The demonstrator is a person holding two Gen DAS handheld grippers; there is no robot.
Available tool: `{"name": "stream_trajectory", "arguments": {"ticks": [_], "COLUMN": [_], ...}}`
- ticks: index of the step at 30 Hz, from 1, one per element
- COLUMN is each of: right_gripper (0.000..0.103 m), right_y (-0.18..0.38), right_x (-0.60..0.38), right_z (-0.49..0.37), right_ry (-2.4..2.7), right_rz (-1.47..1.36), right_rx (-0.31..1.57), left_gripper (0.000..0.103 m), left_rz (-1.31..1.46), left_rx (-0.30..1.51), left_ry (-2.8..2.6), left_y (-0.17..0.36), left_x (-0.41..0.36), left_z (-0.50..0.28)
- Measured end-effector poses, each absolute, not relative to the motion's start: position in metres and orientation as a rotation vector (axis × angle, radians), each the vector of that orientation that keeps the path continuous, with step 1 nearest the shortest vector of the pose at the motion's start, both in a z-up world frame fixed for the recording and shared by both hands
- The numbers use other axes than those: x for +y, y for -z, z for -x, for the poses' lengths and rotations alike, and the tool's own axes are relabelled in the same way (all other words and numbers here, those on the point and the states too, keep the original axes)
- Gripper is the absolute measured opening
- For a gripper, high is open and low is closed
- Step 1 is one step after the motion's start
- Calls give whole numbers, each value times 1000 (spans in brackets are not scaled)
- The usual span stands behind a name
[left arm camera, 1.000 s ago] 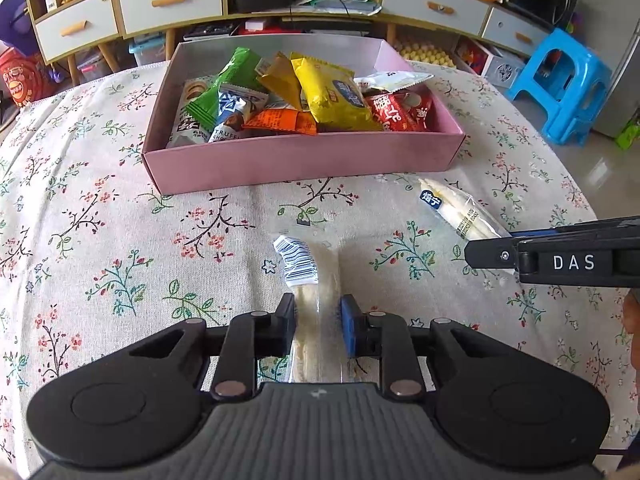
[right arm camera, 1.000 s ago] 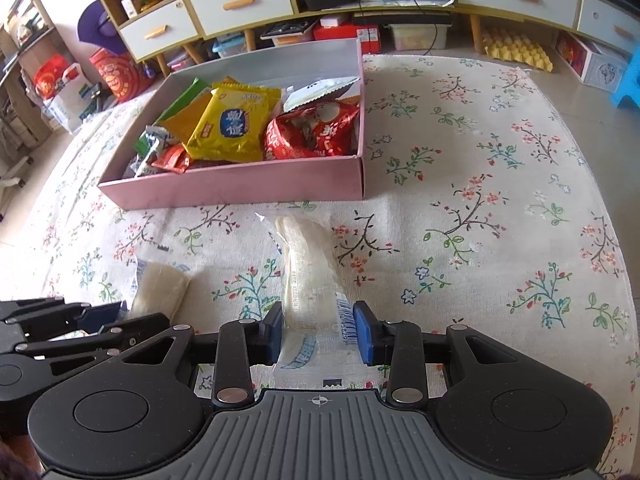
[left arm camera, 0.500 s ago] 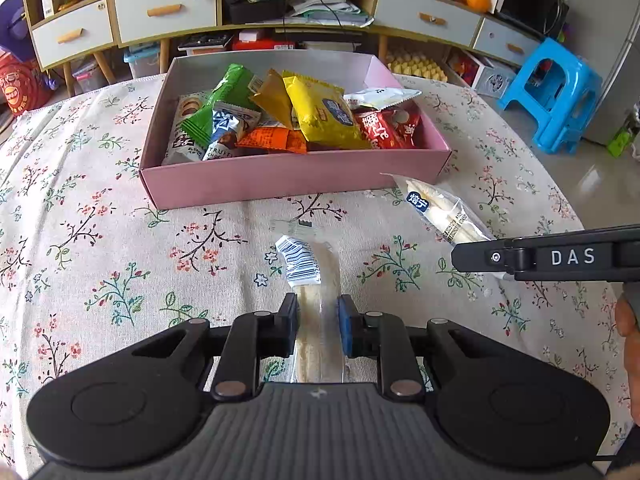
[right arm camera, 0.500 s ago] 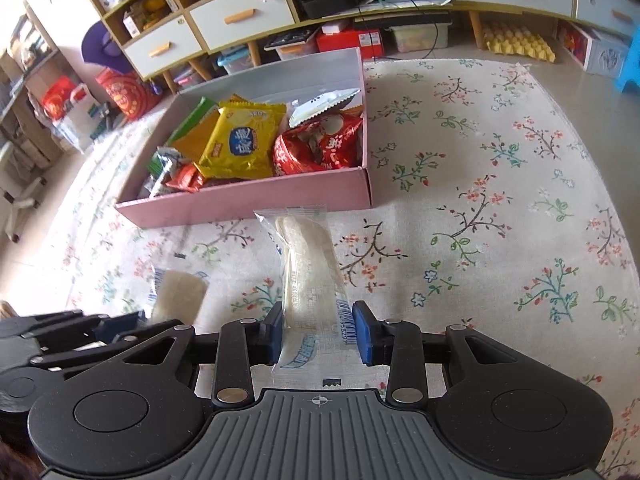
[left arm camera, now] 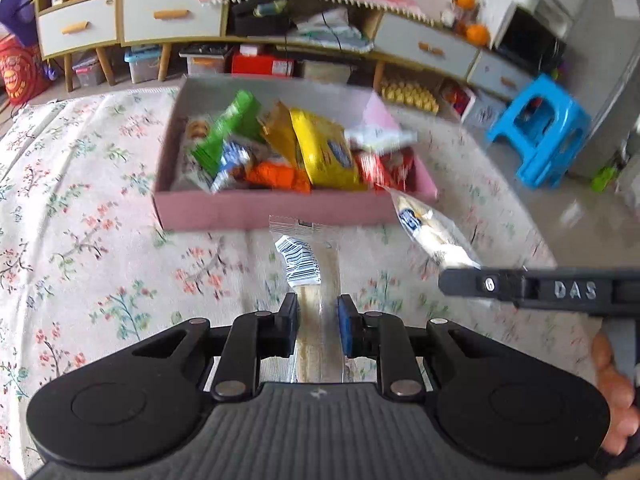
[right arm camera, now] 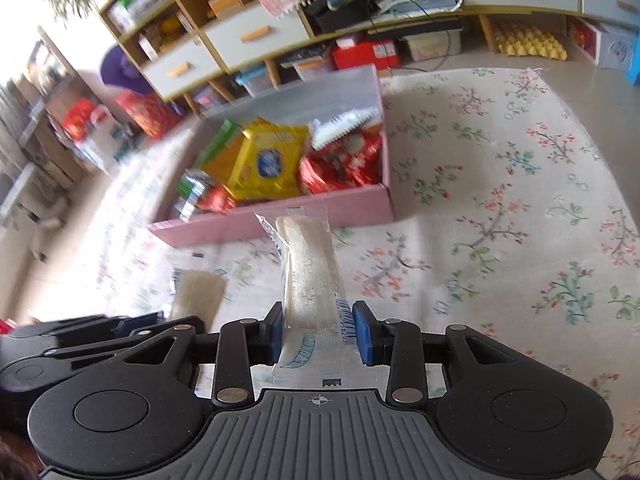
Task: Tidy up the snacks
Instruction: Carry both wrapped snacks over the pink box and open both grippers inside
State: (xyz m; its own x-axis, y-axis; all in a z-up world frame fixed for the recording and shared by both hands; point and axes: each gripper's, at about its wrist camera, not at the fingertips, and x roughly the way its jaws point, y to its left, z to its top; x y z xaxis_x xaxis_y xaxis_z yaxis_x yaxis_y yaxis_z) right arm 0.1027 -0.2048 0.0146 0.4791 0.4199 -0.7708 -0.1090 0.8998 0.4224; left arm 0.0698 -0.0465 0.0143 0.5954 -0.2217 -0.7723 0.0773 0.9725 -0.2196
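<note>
Now, step in hand: carrying two wrapped snacks toward the pink box point(left arm camera: 276, 210), one in each hand-held gripper.
Left hand-held gripper point(left arm camera: 318, 330): clenched on a clear-wrapped snack bar point(left arm camera: 316, 280) with a barcode label; the bar sticks forward from between the pads and its far end reaches about the near wall of the box in the left wrist view.
Right hand-held gripper point(right arm camera: 319, 332): grasping a pale snack packet point(right arm camera: 310, 264) by its near end; the packet points forward, and its far tip overlaps the near wall of the box in the right wrist view.
Both packets: they seem lifted off the flowered cloth point(left arm camera: 80, 240), though I cannot tell how high.
Pink box: it stands at the far side of the worktop, already crowded with a yellow packet point(left arm camera: 324, 152), a green packet point(left arm camera: 226, 128), an orange packet point(left arm camera: 276, 174) and red packets point(left arm camera: 386, 164).
Side by side: the right hand-held gripper shows at the right edge of the left wrist view, so the two are near each other.
Stage of task: late, I judge; no other snack lies loose on the cloth in these views.
Next move calls for: bringing each packet over the near wall, then letting go above the pile.
Care needed: the box is quite full and the grippers are close, so it is better to drop in turn.
</note>
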Motion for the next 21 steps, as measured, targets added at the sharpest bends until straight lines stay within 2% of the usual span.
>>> {"name": "stream_trajectory", "arguments": {"ticks": [12,21], "right_gripper": [34,34], "right_y": [-25,-29], "right_x": [-223,-220], "right_z": [-112,-154], "right_ry": [-273,-210], "right_rz": [-409,-385], "right_rx": [1001,994], "left_gripper": [19,19], "left_rz": [298,379], "left_rx": [772,717], "left_ry": [69,78], "left_y": [-53,-58], "left_x": [24,36], "left_z": [-94,-127]}}
